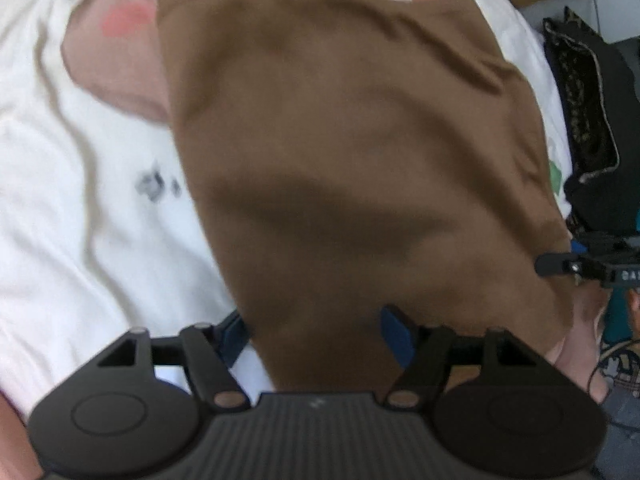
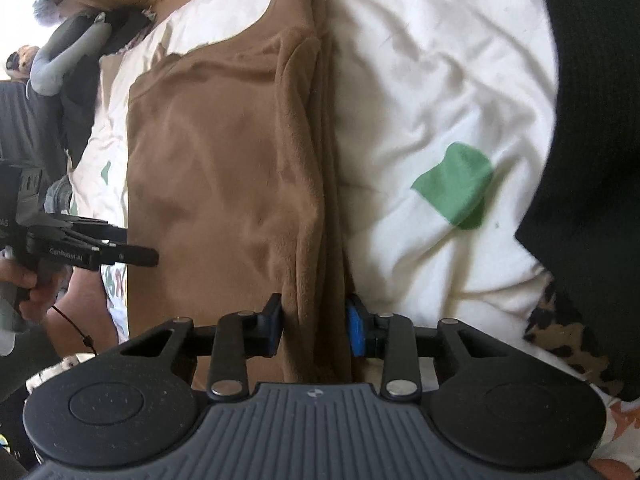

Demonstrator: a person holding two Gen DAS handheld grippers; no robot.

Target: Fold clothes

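- The right claw [image 2: 314, 328] pinches the folded edge of the brown fleece garment [image 2: 224, 168]; both pads press into the stacked layers at the near end.
- The left claw [image 1: 316, 332] stands spread wide, its blue pads on either side of the garment's near end. The cloth covers most of the left pad, and I cannot tell whether either pad touches it.
- The garment lies folded lengthwise on a white bedsheet [image 2: 420, 92], stretching away from both claws, with its thick folded edge on the right in the right wrist view.
- A green patch [image 2: 456, 186] is printed on the sheet just right of the garment; pink patches show past its far end.
- A pinkish-beige garment [image 1: 116, 60] lies under or beside the brown one's far left corner; which, I cannot tell.
- A black cloth [image 2: 592, 120] crowds the right edge of the bed, with leopard-print fabric [image 2: 560, 332] below it.
- A hand [image 2: 36, 284] grips the left tool's handle at the frame's left edge, cut off.
- The left wrist view is blurred, so fine folds are hard to make out.
- A grey plush toy [image 2: 68, 52] lies beyond the bed's far left side.
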